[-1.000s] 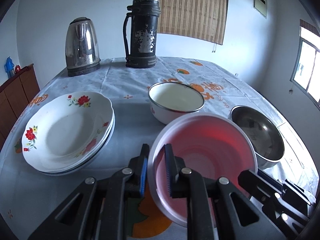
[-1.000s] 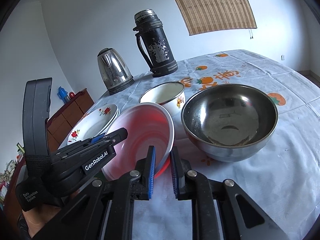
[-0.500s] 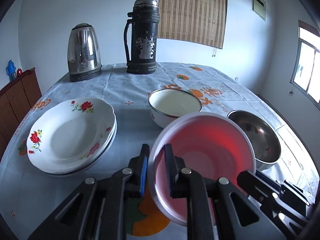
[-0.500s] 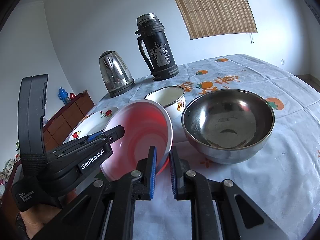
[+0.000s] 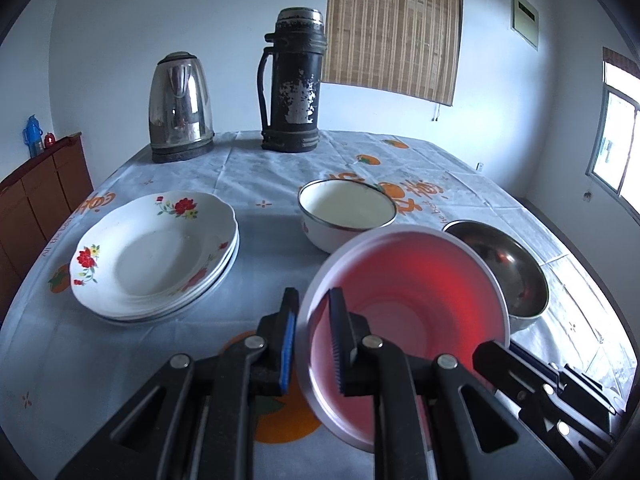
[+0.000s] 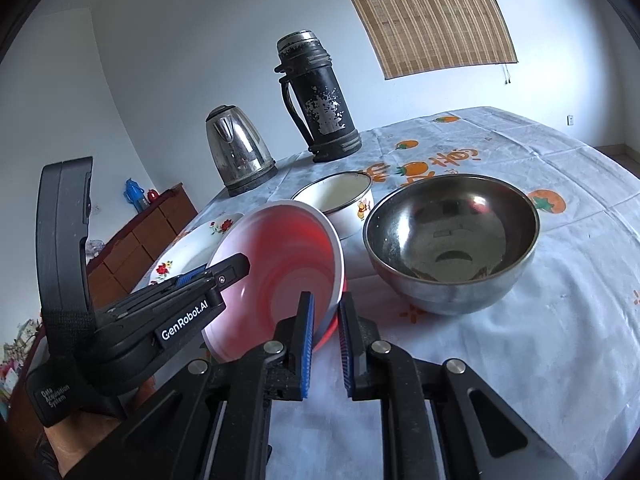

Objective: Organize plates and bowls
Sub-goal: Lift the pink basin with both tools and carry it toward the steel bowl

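Red bowl (image 5: 420, 312) hung tilted above the tablecloth (image 5: 256, 176), its rim clamped on opposite sides by the left gripper (image 5: 314, 340) and the right gripper (image 6: 326, 332). Just beside it sat the steel bowl (image 6: 452, 240) and white bowl (image 5: 346, 210); stacked plates (image 5: 156, 252) lay to its left.

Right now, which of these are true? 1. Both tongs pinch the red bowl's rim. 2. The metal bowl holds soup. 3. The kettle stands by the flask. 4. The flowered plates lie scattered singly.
1. True: left tongs and right tongs both pinch the red bowl.
2. False: the metal bowl is empty.
3. True: kettle beside flask.
4. False: the flowered plates sit stacked.
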Tool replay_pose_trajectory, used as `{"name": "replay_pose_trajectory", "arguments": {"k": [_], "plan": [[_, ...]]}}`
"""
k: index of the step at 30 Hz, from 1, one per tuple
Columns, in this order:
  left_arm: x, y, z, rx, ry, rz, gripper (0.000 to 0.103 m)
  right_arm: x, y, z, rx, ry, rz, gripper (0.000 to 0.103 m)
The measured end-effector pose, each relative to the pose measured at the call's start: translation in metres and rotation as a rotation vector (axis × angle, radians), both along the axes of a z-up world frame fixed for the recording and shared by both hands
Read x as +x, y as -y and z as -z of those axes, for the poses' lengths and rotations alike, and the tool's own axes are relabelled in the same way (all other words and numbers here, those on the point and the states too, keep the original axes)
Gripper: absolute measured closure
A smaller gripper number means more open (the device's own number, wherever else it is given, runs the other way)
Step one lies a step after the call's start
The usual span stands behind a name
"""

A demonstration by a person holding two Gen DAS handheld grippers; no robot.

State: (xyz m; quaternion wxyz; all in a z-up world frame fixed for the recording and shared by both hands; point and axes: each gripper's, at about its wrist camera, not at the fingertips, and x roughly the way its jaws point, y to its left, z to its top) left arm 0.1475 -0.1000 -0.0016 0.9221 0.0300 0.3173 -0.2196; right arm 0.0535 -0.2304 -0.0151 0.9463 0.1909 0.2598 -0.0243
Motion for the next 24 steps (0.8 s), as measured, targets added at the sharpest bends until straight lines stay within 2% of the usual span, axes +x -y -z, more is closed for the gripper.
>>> {"name": "replay_pose_trajectory", "arguments": {"k": [16, 24], "plan": [[-0.052, 0.021, -0.012, -0.016, 0.031, 0.037, 0.089, -0.054, 0.023, -0.006, 0.044, 0.027, 0.038, 0.09], [-0.071, 0.038, -0.022, -0.026, 0.044, 0.073, 0.089, -0.078, 0.034, -0.011, 0.035, 0.043, 0.071, 0.09]]}}
